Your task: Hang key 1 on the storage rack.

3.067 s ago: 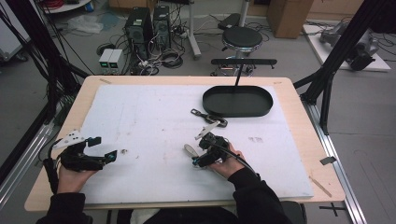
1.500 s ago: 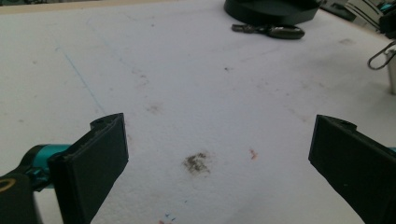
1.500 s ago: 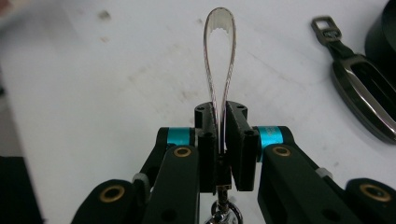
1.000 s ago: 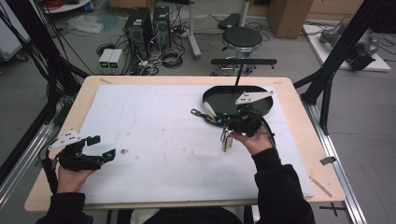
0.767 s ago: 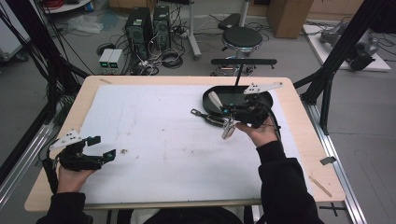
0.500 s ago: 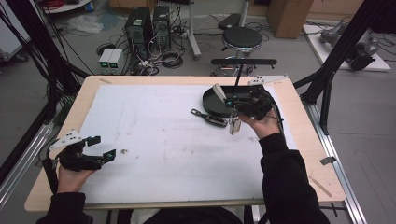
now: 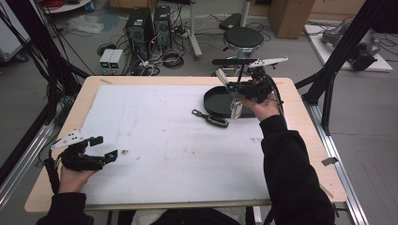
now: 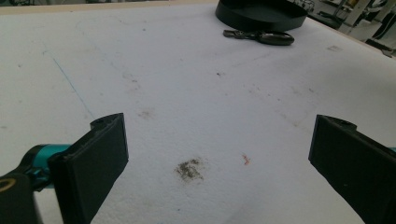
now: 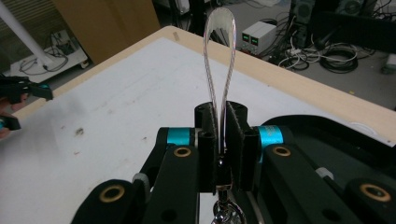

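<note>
My right gripper (image 7: 230, 87) (image 9: 220, 126) is held in the air over the near rim of a black oval tray (image 7: 213, 101) (image 9: 327, 135), shut on a silvery loop-shaped object (image 9: 218, 60). That object's lower end hangs below the jaws (image 7: 235, 109) and carries a small metal ring. On the mat just left of the tray lies a black-handled tool (image 7: 211, 117) (image 8: 259, 37). My left gripper (image 7: 104, 148) (image 8: 219, 158) rests low at the near left of the table, open, with bare mat between its jaws.
A white mat (image 7: 164, 140) covers the wooden table. A dark smudge (image 8: 189, 169) marks the mat ahead of the left gripper. A stool (image 7: 242, 38) and computer boxes (image 7: 149, 21) stand on the floor behind the table.
The right gripper has carried the silvery object from the front middle of the mat up and back to the tray's rim. The left gripper has stayed put.
</note>
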### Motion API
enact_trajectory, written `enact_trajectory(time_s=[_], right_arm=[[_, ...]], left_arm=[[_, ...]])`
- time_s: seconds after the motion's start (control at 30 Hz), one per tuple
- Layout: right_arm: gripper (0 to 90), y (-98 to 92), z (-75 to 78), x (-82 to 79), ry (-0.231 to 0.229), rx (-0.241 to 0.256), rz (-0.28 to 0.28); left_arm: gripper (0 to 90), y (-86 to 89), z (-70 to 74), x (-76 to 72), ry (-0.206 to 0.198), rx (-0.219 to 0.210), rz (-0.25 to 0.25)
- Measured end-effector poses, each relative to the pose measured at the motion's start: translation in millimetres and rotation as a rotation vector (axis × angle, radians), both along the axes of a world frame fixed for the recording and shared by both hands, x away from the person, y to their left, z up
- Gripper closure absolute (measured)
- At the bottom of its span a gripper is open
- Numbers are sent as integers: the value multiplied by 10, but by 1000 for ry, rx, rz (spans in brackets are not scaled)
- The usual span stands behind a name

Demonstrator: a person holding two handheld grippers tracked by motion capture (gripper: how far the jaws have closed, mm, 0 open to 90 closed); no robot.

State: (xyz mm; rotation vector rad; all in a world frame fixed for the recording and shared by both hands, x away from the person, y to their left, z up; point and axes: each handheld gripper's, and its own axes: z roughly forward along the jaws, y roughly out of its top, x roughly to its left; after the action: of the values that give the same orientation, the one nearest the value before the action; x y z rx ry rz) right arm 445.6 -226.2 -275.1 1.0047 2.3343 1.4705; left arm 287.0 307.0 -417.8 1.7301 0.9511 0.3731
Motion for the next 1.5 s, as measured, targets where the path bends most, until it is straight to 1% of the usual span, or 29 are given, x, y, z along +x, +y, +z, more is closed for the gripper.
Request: enact_trajectory(time_s=[0.13,0.17,0.2,0.33,0.4,0.43,0.5,0.53,0.57,0.6,0.67,0.7,0.77,0.8,0.83,0.9,0.93,0.97,1.03,1.13,1.2,1.23,1.27,1.3,1.33,1.37,1.43,1.47,1.5], right_arm=[[836,35,35,115,-6,-12,0],[836,45,40,139,-9,-20,-1],[836,51,47,161,-12,-30,-2],[836,40,49,260,-21,-34,-6],[836,8,34,315,-23,-25,-17],[836,8,34,315,-23,-25,-17],[836,-54,17,397,-28,-11,-38],[836,-54,17,397,-28,-11,-38],[836,-95,20,447,-39,4,-46],[836,-95,20,447,-39,4,-46],[835,-112,39,483,-61,-6,-64],[835,-127,50,511,-77,-5,-67],[836,-147,85,550,-84,7,-77],[836,-156,99,572,-100,12,-80],[836,-167,125,595,-126,18,-99],[835,-165,138,606,-128,21,-103],[835,-149,177,647,-123,0,-116],[835,-149,177,647,-123,0,-116],[836,-152,204,707,-122,17,-125],[836,-162,186,757,-119,17,-129],[836,-161,155,855,-89,-2,-103],[836,-141,165,876,-100,-30,-99],[836,-130,183,904,-115,-36,-93],[836,-128,193,919,-117,-26,-93],[836,-128,193,919,-117,-26,-93],[836,-126,205,976,-119,-30,-93],[836,-126,205,994,-113,-32,-95],[836,-117,211,1038,-117,-35,-84],[836,-117,211,1038,-117,-35,-84]], left_arm=[[52,4,-9,22,-3,-12,0],[52,9,-14,36,-3,-23,-1],[51,9,-14,36,-3,-23,-1],[52,14,-34,67,-3,-29,0],[51,10,-40,77,-2,-25,-3],[51,7,-41,79,-2,-24,-3],[52,-1,-43,81,-3,-27,-4],[52,-2,-43,82,-3,-24,-4],[52,-6,-45,83,-4,-28,0],[52,-6,-44,84,-4,-28,0],[52,-4,-40,77,-3,-22,-3],[52,-8,-39,72,-3,-23,-3],[52,-9,-37,62,2,-17,-6],[52,-12,-36,57,3,-19,-6],[52,-12,-36,55,3,-20,-8],[52,-15,-33,50,2,-22,-8],[52,-14,-33,53,3,-20,-10],[52,-15,-35,55,2,-18,-10],[52,-18,-36,56,3,-16,-11],[52,-16,-38,60,5,-15,-10],[52,-15,-39,63,3,-17,-10],[52,-16,-39,65,3,-17,-10],[52,-15,-39,64,3,-14,-10],[52,-15,-40,64,3,-15,-10],[52,-14,-39,64,4,-15,-10],[52,-12,-38,61,4,-15,-8],[52,-11,-37,58,6,-15,-7],[52,-11,-41,60,5,-13,-5],[52,-10,-42,61,6,-9,-7]])
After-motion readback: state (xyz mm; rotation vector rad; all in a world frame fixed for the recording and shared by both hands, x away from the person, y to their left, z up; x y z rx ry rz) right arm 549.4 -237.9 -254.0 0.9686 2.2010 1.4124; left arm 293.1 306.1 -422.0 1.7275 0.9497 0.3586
